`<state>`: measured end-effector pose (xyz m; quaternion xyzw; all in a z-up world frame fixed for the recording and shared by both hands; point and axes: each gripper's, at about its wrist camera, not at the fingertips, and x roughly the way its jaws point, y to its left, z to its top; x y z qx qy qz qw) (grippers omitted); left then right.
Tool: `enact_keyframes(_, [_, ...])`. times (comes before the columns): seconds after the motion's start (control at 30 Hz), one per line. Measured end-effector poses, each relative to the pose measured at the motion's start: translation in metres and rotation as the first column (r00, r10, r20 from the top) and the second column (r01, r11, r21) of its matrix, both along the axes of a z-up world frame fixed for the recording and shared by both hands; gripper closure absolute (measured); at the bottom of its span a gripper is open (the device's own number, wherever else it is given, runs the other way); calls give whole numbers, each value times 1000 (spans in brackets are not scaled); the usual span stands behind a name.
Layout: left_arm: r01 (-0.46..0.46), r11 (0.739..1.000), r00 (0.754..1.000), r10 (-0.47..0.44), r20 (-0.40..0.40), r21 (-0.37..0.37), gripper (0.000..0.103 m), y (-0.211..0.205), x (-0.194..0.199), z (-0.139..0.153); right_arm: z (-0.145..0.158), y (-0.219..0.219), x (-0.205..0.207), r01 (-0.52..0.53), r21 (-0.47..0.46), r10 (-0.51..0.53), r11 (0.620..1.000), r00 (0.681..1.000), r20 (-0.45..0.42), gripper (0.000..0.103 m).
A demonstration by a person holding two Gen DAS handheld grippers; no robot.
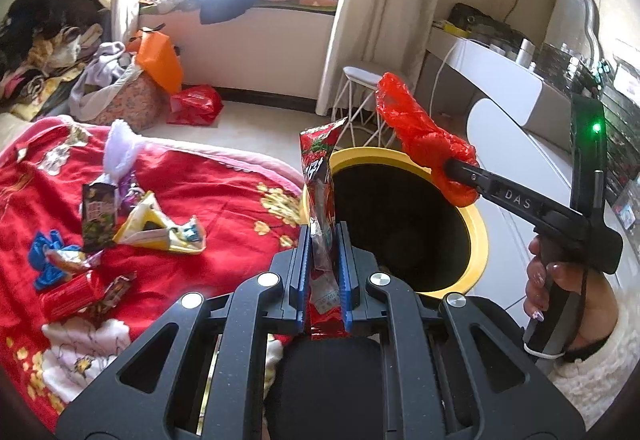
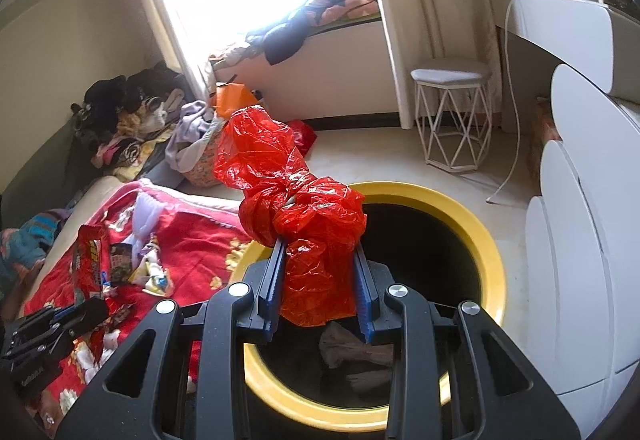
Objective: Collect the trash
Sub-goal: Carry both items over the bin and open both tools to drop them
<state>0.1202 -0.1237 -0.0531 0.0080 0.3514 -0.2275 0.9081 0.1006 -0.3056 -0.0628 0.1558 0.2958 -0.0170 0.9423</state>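
Note:
My left gripper (image 1: 325, 230) is shut on a tall red snack wrapper (image 1: 318, 175), which stands upright between its blue pads at the near edge of a yellow-rimmed black bin (image 1: 482, 236). My right gripper (image 2: 320, 246) is shut on a crumpled red plastic bag (image 2: 304, 207) above the bin's (image 2: 486, 236) opening. Crumpled brownish paper (image 2: 352, 354) lies inside the bin. In the left wrist view the right gripper (image 1: 454, 167) holds the red plastic bag (image 1: 416, 131) over the bin's far rim. Several wrappers (image 1: 152, 230) lie on the red blanket (image 1: 224, 199).
A white wire-legged stool (image 2: 452, 111) stands on the floor beyond the bin. A white scalloped cabinet (image 2: 580, 199) stands at the right, with a white cable (image 2: 514, 143) hanging down near it. Clothes (image 1: 48, 51) and an orange bag (image 1: 160, 63) crowd the far left.

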Motion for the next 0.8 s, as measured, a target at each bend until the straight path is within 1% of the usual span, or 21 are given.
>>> enact_keyframes(0.43, [74,997,997,-73,-29,11,94,-33,6,-16,-14,-27,-4,75,9,-74,997,996,-40,74])
enact_keyframes(0.8, [138,990,989,-136,-60,32,94,-73,26,-30,-26,-44,-10,117,25,-115,993,989,-89,72])
